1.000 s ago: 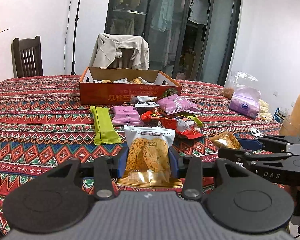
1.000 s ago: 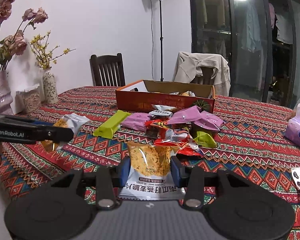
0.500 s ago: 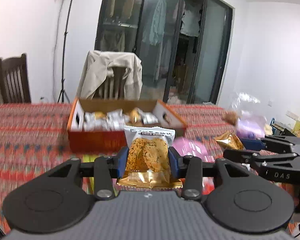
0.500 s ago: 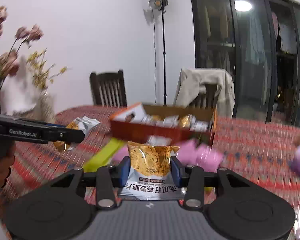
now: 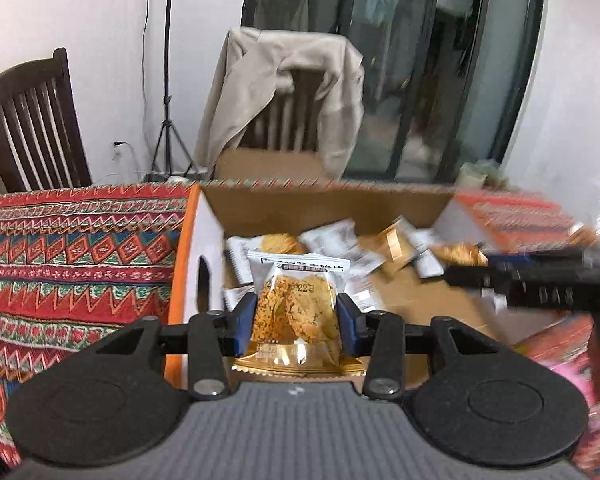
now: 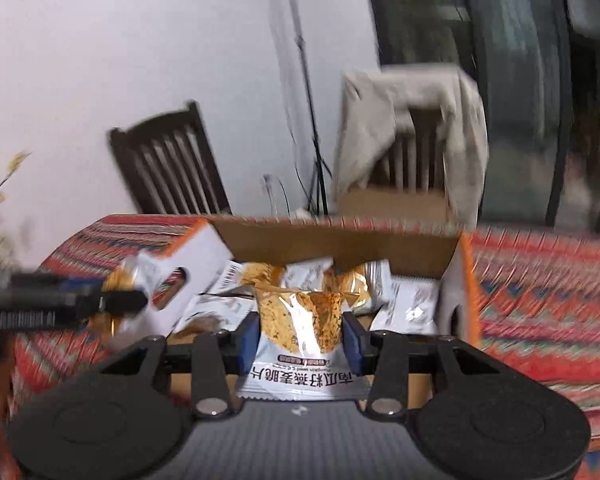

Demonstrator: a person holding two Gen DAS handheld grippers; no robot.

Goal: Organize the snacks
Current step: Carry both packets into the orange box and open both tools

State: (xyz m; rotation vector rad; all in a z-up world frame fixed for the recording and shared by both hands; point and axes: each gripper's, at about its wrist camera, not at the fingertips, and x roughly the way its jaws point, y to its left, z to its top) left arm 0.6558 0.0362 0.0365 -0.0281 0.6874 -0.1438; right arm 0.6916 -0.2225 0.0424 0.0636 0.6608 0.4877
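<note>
- two cracker packets in play, one per gripper, both hanging over the open cardboard box [image 5: 208, 240].
- nearest in the left wrist view: left gripper [image 5: 296, 322] pinching a cracker packet [image 5: 296, 308] across its middle, blue pads pressed on both side edges, gold seam end toward the camera, white end pointing out over the box.
- nearest in the right wrist view: right gripper [image 6: 300, 338] clamped the same way on a second cracker packet [image 6: 298, 320], turned the other way round, white printed end toward the camera.
- likely very light, thin glossy film, probably slippery; crisp rounds inside look brittle, so a gentle squeeze on the side edges or the flat crimped seams seems wiser than pressing the faces.
- puffed wrap probably yields under the pads, so some slack in the grip to be expected.
- further off: box floor already scattered with similar white and gold packets [image 5: 392, 240], sitting on a red patterned tablecloth [image 5: 80, 248].
- only in the left wrist view: the right gripper's black body coming in from the right edge with its packet at the tip, and pink wrappers blurred at lower right.
- only in the right wrist view: the left gripper from the side near the box's left flap with its handle cut-out, part of a hand at the left edge, yellow flowers at far left.
- farthest in both: a dark wooden chair [image 5: 32, 120] and a chair draped with a beige jacket [image 5: 284, 80].
</note>
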